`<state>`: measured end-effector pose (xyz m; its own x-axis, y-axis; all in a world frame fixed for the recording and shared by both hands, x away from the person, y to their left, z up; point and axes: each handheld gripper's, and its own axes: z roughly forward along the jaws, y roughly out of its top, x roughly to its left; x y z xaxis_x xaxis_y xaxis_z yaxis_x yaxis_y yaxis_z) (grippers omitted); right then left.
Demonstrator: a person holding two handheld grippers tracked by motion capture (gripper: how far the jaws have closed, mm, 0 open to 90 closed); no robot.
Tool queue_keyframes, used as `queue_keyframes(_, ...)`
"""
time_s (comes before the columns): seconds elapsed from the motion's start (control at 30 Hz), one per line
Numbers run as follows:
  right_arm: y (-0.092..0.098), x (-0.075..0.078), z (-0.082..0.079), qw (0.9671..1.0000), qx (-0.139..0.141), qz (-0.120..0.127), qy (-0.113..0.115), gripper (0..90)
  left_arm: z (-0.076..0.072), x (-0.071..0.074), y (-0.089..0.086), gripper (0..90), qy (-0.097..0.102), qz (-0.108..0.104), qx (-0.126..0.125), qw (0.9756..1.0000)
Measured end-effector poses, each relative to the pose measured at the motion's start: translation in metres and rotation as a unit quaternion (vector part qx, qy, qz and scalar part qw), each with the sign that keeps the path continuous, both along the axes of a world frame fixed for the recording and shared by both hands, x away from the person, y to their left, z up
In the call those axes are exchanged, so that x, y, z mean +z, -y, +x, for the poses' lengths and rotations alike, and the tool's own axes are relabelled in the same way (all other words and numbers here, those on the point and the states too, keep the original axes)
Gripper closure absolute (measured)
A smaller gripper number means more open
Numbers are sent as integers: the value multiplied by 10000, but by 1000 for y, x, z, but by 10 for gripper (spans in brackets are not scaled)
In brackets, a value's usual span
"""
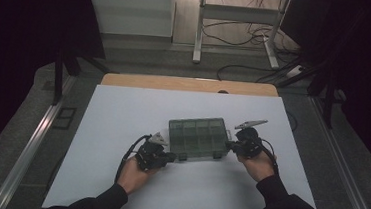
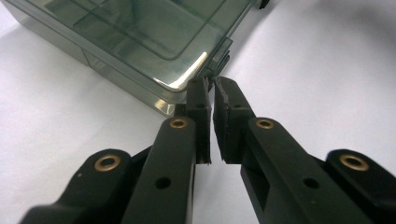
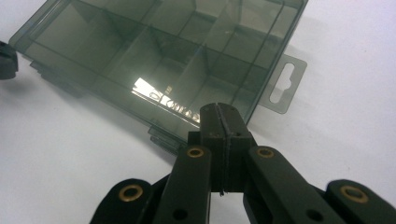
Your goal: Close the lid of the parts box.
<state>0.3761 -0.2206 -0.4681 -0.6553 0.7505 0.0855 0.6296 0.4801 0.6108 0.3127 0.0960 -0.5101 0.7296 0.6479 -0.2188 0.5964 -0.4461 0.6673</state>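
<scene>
On the white table (image 1: 121, 129), near its middle, lies a smoky transparent compartment box (image 1: 198, 137) with its lid closed. It lies flat, and the dividers inside are visible through the lid. A flat hanging tab (image 3: 286, 84) with a slot sticks out from one short side of the box.

At the left front corner of the box is the left gripper (image 1: 169, 157), held by the left hand (image 1: 135, 173). In the left gripper view its jaws are almost pressed together, with only a thin gap between the pads, and their tips (image 2: 212, 83) are at a small latch on the front edge of the box; I cannot tell if they really pinch it.

At the right end of the box is the right gripper (image 1: 230, 145), held by the right hand (image 1: 259, 165). In the right gripper view its jaws are pressed fully together, pad against pad, and the tips (image 3: 219, 109) are over the box's edge, near the hanging tab. I cannot tell if they touch the box.
</scene>
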Motion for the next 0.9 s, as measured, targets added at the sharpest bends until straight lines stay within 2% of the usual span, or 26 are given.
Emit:
queue_keyframes(0.13, -1, 0, -1, 10000, 28, 16, -31, 898, 2, 0, -1, 850, 30, 46, 61, 10000)
queue_keyframes(0.27, -3, 0, -2, 9999, 83, 37, -60, 898, 4, -4, -1, 841, 25, 247, 185, 9995)
queue_keyframes(0.67, -5, 0, -3, 9999, 121, 29, -67, 897, 9, -7, -2, 839, -22, 268, 230, 9994)
queue_keyframes(0.9, -5, 0, -5, 10000, 73, 12, -14, 881, 7, -3, -4, 821, -30, 215, 198, 9996)
